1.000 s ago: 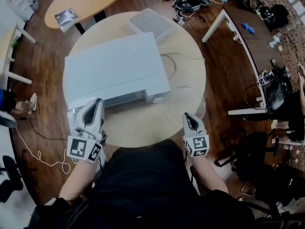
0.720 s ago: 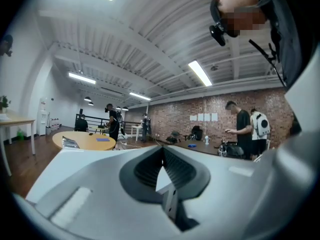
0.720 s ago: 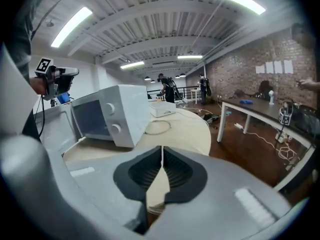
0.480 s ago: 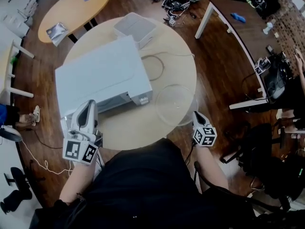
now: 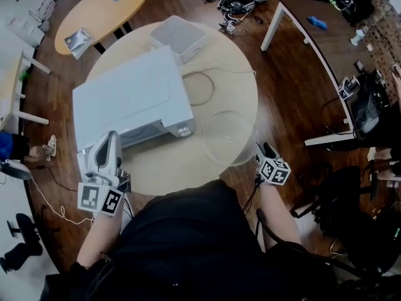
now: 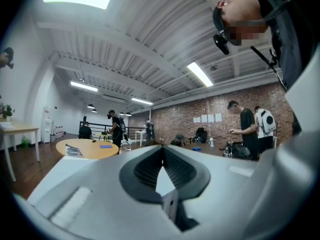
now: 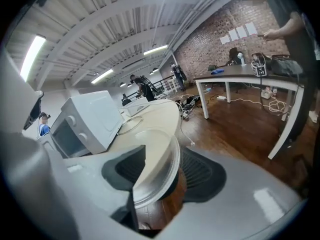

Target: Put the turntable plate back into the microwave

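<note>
We see two containers on the round table (image 5: 238,68): the white microwave (image 5: 128,96), door shut with a dark window in the right gripper view, so we cannot tell what is inside, and a closed white box (image 5: 178,36) just behind it, contents also hidden. The turntable plate (image 5: 229,137) is not in either; it lies flat on the table right of the microwave, its near-right rim hanging over the table edge. The right gripper (image 7: 160,176) has its jaws apart with that overhanging rim standing between them; they have just been opening, and the pads do not look pressed on the glass. The left gripper (image 6: 161,149) is pinched closed at the tips with nothing in it, sitting by the microwave's near-left corner. Versus a second ago, the right gripper is off the table's near edge and out past the plate's right rim, its cube rolled over; left gripper, plate, microwave and box look unchanged.
</note>
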`<action>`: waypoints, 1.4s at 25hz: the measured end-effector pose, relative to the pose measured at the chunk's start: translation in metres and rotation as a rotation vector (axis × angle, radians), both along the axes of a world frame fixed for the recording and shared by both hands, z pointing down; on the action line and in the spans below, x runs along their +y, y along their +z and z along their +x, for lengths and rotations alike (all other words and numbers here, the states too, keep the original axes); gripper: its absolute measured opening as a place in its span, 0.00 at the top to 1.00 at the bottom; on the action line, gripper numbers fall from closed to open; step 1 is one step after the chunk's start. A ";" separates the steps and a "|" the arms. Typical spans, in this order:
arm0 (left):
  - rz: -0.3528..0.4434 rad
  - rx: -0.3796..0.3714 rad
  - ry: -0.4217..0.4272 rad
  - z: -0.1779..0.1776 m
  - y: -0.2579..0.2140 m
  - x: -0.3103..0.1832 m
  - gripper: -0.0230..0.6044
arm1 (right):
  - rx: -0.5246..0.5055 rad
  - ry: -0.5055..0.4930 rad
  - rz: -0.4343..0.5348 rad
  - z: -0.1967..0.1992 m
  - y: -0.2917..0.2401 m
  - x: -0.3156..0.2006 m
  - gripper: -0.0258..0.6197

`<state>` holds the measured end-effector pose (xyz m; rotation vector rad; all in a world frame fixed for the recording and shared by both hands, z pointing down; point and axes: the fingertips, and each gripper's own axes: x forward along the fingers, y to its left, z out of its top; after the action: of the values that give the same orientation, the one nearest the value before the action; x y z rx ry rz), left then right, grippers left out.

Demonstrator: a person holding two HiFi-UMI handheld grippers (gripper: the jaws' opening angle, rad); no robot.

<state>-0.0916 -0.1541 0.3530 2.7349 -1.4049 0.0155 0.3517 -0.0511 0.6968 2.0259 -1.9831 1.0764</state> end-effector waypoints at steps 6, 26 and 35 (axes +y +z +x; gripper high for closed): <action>0.005 -0.008 -0.040 0.002 -0.009 0.003 0.96 | -0.066 0.040 -0.022 0.017 0.019 0.003 0.59; 0.025 -0.100 -0.074 0.038 -0.022 0.016 0.96 | -0.431 -0.139 -0.009 -0.025 0.049 -0.017 0.42; 0.030 -0.124 -0.124 0.034 -0.025 0.031 0.96 | -0.528 -0.151 -0.031 -0.040 0.059 -0.035 0.42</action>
<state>-0.0572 -0.1226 0.3279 2.7072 -1.6171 0.1622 0.3114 -0.0859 0.7561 1.6574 -2.2780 1.7266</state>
